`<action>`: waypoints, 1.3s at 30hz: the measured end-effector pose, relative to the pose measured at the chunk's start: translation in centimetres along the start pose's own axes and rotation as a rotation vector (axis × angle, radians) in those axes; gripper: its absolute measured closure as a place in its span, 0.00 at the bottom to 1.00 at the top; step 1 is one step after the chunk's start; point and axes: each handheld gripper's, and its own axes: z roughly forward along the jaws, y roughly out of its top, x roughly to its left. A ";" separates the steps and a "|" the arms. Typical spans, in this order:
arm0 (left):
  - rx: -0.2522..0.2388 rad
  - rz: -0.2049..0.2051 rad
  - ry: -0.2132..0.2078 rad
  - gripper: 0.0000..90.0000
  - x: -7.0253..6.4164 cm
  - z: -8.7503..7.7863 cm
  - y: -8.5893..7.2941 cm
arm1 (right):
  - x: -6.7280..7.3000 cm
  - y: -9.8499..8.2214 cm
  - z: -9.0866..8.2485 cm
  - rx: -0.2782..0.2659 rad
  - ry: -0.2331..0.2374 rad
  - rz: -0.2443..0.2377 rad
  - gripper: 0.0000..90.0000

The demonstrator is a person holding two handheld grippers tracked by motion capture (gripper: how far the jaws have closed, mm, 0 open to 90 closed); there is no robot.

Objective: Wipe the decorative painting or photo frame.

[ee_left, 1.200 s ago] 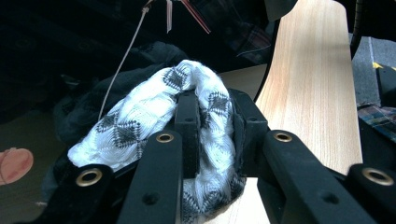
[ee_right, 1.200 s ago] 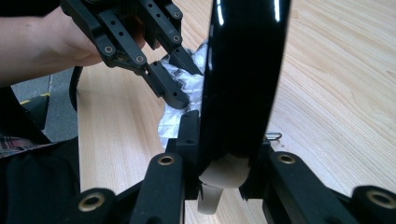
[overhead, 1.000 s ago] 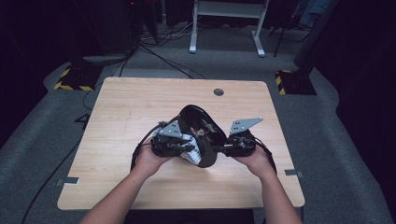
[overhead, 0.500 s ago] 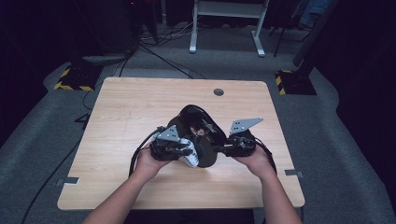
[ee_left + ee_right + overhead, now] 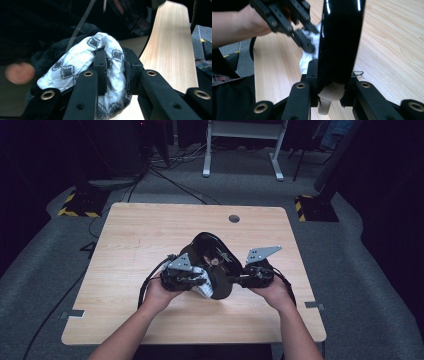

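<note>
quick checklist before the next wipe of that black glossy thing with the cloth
1. Right gripper clamped on the black glossy object: ok, rim sits between its jaws.
2. Left gripper gripping the patterned white cloth: ok, jaws pinch a fold.
3. Cloth pressed against the object's surface: cannot tell, contact area is hidden.
4. Object lifted off the table: cannot tell from these angles.
5. Cables clear of the object: ok, they trail behind the hands.

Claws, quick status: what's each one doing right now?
Left claw: shut on the white patterned cloth.
Right claw: shut on the rim of the glossy black plate, held on edge above the table.
</note>
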 end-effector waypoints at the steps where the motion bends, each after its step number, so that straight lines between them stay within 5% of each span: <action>1: 0.003 0.000 0.000 0.84 0.0 0.1 -0.1 | 0.0 0.0 0.0 0.000 0.000 -0.001 0.83; 8: 0.019 0.025 0.017 0.84 0.1 -0.7 0.9 | -0.1 0.0 0.0 0.001 0.001 -0.002 0.83; 13: -0.015 0.016 0.032 0.84 0.6 -2.0 1.7 | -0.1 0.0 0.0 0.000 0.002 -0.002 0.83; 23: 0.002 -0.024 0.013 0.85 0.9 -0.4 -0.8 | -0.1 0.0 0.0 -0.001 0.002 0.000 0.83; 27: 0.017 0.005 0.033 0.84 0.9 -1.2 0.5 | -0.2 0.0 0.0 -0.002 0.005 0.000 0.83; 32: -0.027 0.006 0.056 0.84 1.3 -2.7 1.5 | -0.3 0.0 0.0 -0.004 0.011 0.004 0.83; 39: -0.022 -0.019 0.041 0.84 1.5 -1.6 -0.1 | -0.3 -0.1 0.0 -0.007 0.012 0.007 0.83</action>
